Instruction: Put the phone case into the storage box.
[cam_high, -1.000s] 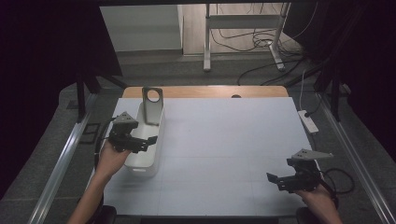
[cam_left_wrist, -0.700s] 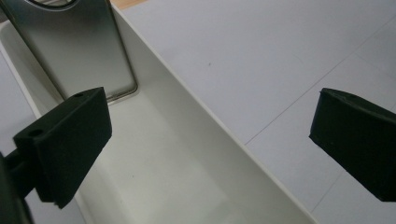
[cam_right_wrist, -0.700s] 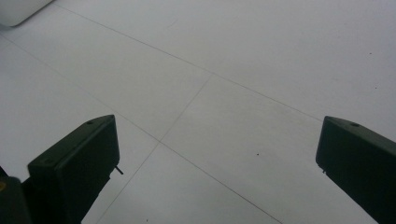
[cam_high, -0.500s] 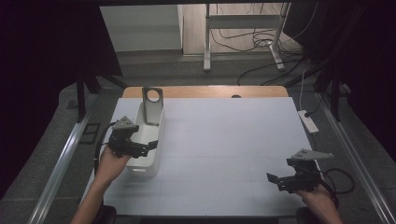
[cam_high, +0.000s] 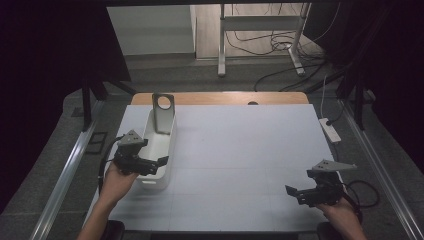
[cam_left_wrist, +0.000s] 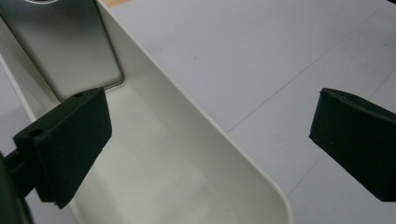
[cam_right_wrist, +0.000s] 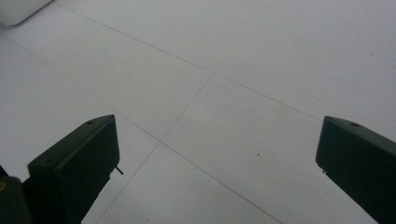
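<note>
**A:** ok so starting at the left, what's the left gripper (cam_high: 159, 162) doing?

**B:** It's over the near end of the white bin (cam_high: 150, 141), which sits along the left side of the table (cam_high: 250, 145). Jaws are spread wide. In the left gripper view one jaw hangs inside the bin (cam_left_wrist: 187, 154) and the other is outside over the table (cam_left_wrist: 261, 56), so the long side wall runs up between them. Not pinching anything; whether a pad touches the wall, can't tell.

**A:** and that metal thing in the bin?

**B:** A grey plate (cam_high: 163, 112) with a round hole near its top, standing at the far end of the bin and poking above the rim. In the left gripper view its lower part (cam_left_wrist: 70, 46) leans on the end wall, well past the jaws.

**A:** middle of the table?

**B:** Just white surface with faint seam lines.

**A:** right side?

**B:** Right gripper (cam_high: 292, 192) sits at the near right corner, low over the table, well apart from the bin. Its jaws are wide apart too, with bare table (cam_right_wrist: 224, 93) between them. The bin corner (cam_right_wrist: 18, 9) peeks in top left of that view.
</note>
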